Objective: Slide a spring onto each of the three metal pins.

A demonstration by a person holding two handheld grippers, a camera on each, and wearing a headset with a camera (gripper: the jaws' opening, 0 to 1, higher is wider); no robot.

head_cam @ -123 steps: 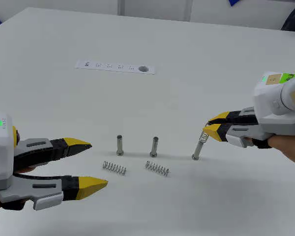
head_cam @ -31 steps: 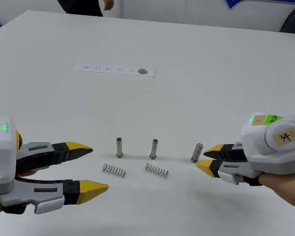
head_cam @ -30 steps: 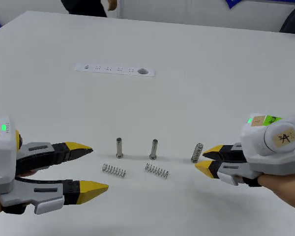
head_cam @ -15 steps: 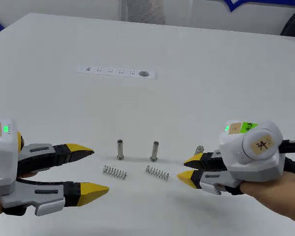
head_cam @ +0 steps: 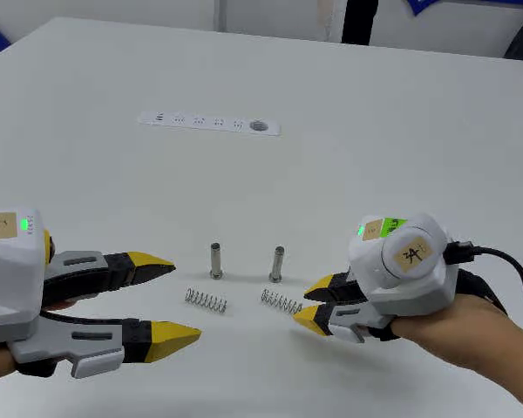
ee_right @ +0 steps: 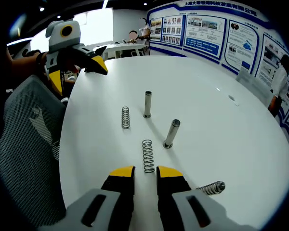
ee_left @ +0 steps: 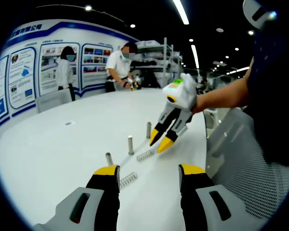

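Observation:
Two bare metal pins [head_cam: 216, 259] [head_cam: 277, 263] stand upright on the white table [head_cam: 375, 157]. A loose spring lies in front of each, the left spring [head_cam: 204, 300] and the right spring [head_cam: 281, 301]. The third pin [ee_right: 213, 187] wears a spring and sits at the right of the right gripper view, which shows it tilted. My right gripper [head_cam: 303, 303] is low over the table, its jaws narrowly open, and its tips are at the right spring's [ee_right: 148, 155] near end. My left gripper [head_cam: 185, 296] hovers wide open left of the pins, with nothing in it [ee_left: 149, 169].
A white power strip [head_cam: 209, 123] lies farther back on the table. A black cable [head_cam: 506, 270] runs from the right gripper. A grey mesh chair [ee_right: 29, 144] stands at the table's near edge. People stand at a far bench [ee_left: 120, 67].
My right gripper left the spring on the right-hand pin, came down and moved left to the right loose spring. The left gripper has stayed put, open.

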